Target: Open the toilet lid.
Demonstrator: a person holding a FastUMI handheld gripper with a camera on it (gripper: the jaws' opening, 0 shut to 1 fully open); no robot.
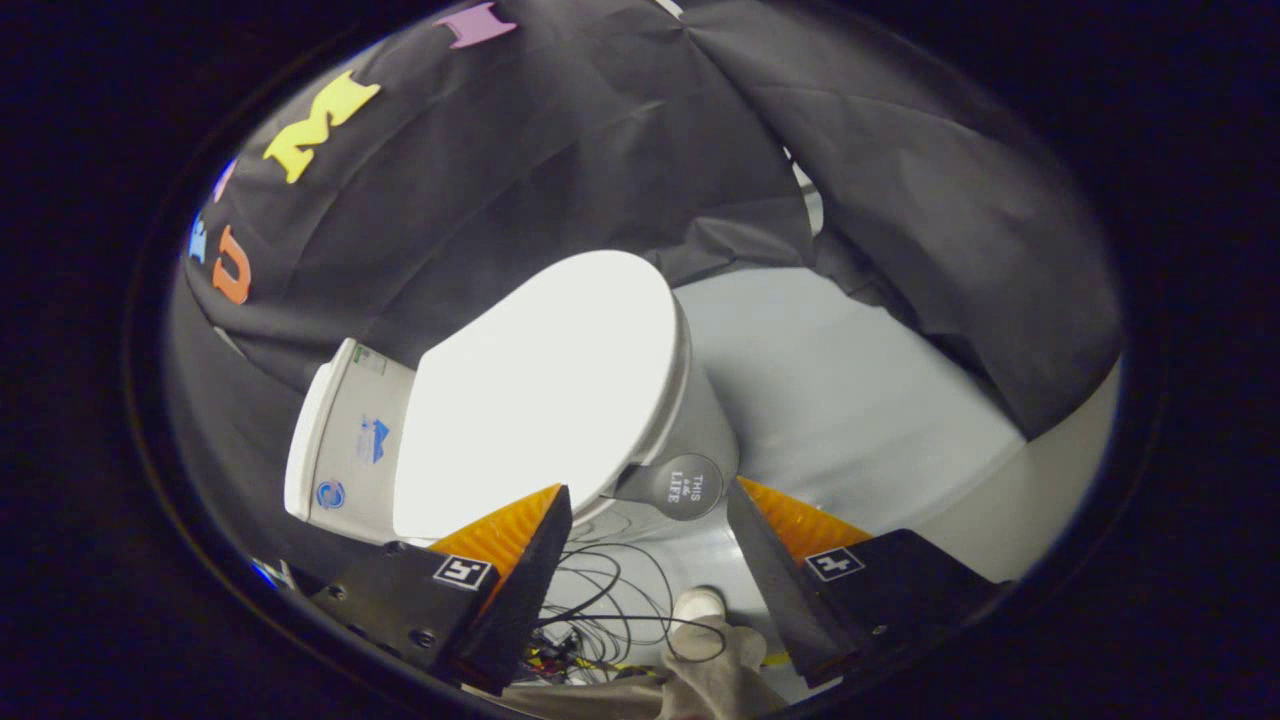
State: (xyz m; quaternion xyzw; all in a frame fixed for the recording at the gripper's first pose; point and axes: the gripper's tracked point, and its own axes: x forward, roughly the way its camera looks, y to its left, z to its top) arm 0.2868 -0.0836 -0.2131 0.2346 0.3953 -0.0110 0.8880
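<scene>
The white toilet lid (550,400) lies closed on the bowl (705,420), and the whole scene looks tilted. Behind the lid stands the white tank (335,440). A round grey tab (685,487) sticks out from the lid's side edge. My gripper (648,488) is open, its fingers spread wide just short of the lid's rim. The grey tab sits in the gap between the fingertips, nearer the right one, and neither finger touches it. The left fingertip (545,520) overlaps the lid's near edge in the view.
Pale grey floor (860,400) spreads beyond the bowl. Black cables (600,590) coil on the floor below the fingers. A person's shoe and trouser leg (705,625) stand by them. Black cloth walls (560,160) close in behind the toilet.
</scene>
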